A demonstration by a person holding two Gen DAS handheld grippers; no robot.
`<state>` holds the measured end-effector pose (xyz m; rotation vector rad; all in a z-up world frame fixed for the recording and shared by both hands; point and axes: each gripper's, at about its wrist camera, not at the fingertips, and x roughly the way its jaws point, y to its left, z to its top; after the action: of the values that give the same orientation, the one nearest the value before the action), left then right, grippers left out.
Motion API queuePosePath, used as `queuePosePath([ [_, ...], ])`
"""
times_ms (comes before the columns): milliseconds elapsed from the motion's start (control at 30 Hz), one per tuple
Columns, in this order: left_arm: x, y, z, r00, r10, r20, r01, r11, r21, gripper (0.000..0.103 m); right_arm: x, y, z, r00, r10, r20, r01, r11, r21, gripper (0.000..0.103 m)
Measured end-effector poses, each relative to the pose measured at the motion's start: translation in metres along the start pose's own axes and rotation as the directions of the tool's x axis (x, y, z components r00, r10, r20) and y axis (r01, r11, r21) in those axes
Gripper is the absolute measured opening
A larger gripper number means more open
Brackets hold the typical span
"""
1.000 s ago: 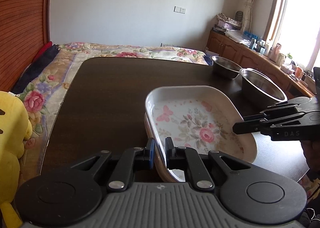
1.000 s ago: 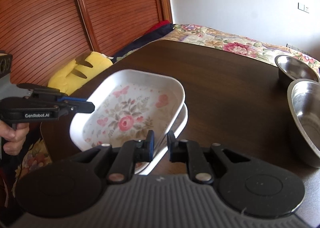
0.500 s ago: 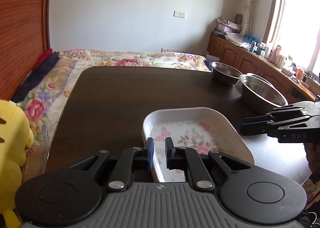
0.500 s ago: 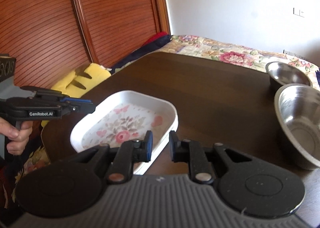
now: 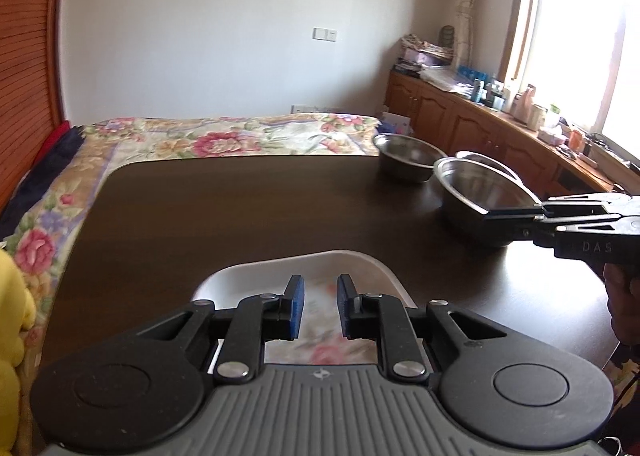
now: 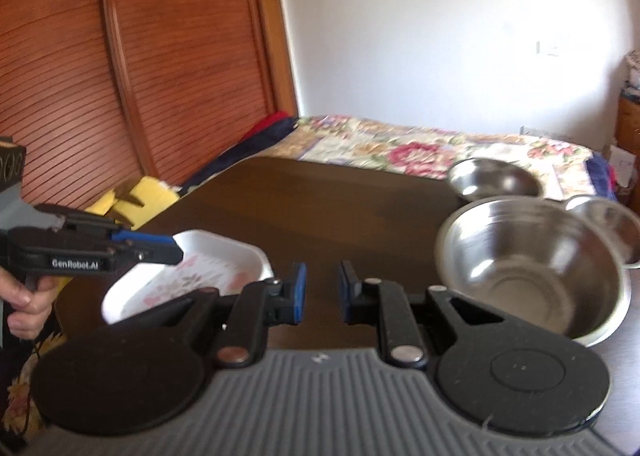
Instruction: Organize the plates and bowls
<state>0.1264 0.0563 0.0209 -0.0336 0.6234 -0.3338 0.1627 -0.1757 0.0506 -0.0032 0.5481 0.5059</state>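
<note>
A white floral dish [image 5: 360, 268] lies flat on the dark table [image 5: 240, 215] near its front edge. My left gripper [image 5: 320, 304] hovers just above the dish's near side, open, with nothing between the fingers. In the right wrist view the same dish [image 6: 208, 272] sits at lower left, with the left gripper [image 6: 176, 252] over its left rim. My right gripper [image 6: 322, 296] is open and empty, to the right of the dish and beside a large steel bowl [image 6: 532, 264]. A small steel bowl [image 6: 494, 175] and a third bowl [image 6: 608, 223] stand behind it.
A bed with a floral quilt [image 5: 224, 135] borders the table's far edge. A yellow plush toy [image 6: 140, 195] lies left of the table, below a slatted wooden door [image 6: 120, 75]. A cluttered wooden cabinet [image 5: 480, 115] runs under the window at right.
The floral dish went from tilted in the air to flat on the table. Both grippers drew back and up from it, and the right one turned toward the steel bowls.
</note>
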Motion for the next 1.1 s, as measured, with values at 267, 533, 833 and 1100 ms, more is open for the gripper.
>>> queuePosePath([
  [267,0.024,-0.037,0.013,0.999,-0.05,-0.005,0.05,0.998,0.036,0.023,-0.02,-0.037,-0.001,0.996,-0.068,0.05,0.066,0.997,0.037,0.02],
  [533,0.047,-0.072,0.025,0.996,-0.09,-0.015,0.091,0.993,0.073,0.025,-0.031,-0.077,-0.008,0.985,-0.149,0.085,0.142,0.987,0.08,0.02],
  [833,0.071,-0.099,0.034,0.994,-0.102,-0.027,0.104,0.991,0.085,0.03,-0.033,-0.114,-0.018,0.966,-0.243,0.092,0.233,0.967,0.107,0.02],
  [1100,0.089,-0.119,0.047,0.994,-0.109,-0.017,0.11,0.99,0.09,0.041,-0.029,-0.136,-0.024,0.958,-0.274,0.083,0.263,0.957,0.126,0.021],
])
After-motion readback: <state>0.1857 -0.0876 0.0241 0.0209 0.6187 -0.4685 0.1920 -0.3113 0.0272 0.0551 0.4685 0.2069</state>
